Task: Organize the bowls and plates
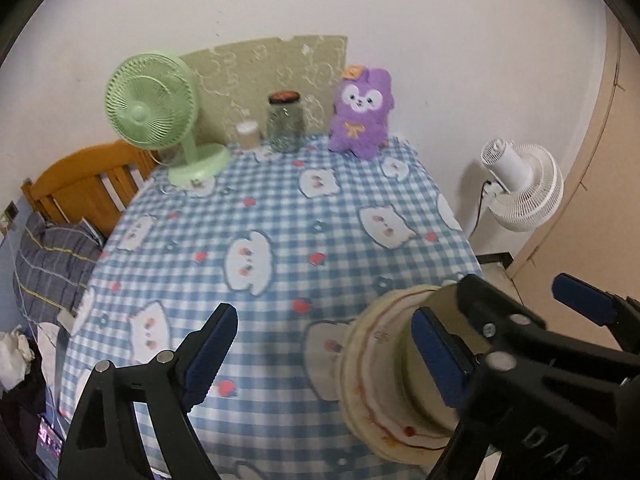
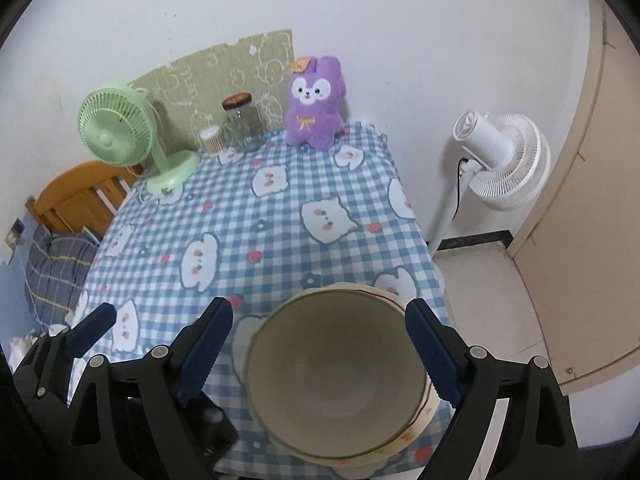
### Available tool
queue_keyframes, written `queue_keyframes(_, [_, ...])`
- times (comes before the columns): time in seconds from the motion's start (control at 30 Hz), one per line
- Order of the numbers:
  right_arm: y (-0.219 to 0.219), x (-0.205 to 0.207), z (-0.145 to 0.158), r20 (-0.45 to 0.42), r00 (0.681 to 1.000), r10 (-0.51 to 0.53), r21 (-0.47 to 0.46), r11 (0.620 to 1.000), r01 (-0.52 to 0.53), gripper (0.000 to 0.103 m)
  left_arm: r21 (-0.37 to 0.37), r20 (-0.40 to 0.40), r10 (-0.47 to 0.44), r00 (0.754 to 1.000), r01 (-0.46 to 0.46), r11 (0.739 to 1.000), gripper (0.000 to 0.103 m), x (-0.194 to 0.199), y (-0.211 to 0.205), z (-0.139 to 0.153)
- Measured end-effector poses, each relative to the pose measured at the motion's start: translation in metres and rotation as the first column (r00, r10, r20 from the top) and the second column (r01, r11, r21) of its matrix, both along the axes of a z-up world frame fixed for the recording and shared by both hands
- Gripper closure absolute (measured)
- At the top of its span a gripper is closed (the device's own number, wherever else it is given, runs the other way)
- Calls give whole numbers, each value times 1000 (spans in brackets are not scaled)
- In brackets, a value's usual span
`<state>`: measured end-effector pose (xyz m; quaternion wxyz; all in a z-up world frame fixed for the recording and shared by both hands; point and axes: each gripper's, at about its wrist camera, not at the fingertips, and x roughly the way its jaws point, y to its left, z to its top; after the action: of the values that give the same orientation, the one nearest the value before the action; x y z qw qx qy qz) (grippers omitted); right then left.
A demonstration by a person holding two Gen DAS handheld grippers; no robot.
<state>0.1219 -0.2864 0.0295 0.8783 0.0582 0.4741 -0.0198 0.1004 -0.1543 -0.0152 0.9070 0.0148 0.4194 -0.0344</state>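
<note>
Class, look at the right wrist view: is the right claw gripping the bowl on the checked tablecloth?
No. The right claw stands open, its blue pads clear of the bowl, which sits in a plate on the tablecloth.

Both wrist views look steeply down from close above the table near edge toward the back wall. Both share the bowl, tablecloth, fans.
</note>
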Motion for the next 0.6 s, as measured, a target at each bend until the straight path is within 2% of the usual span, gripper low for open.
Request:
queue_keyframes(0.33, [50,-25,22,75,997,-30,-26,999,32,13,9,92,-7,996,6,1000,13,-24,67,15])
queue_keyframes(0.6, [88,-55,21,96,992,-82,-68,994,89,13,32,139,-42,989,38,999,13,-47,115,16])
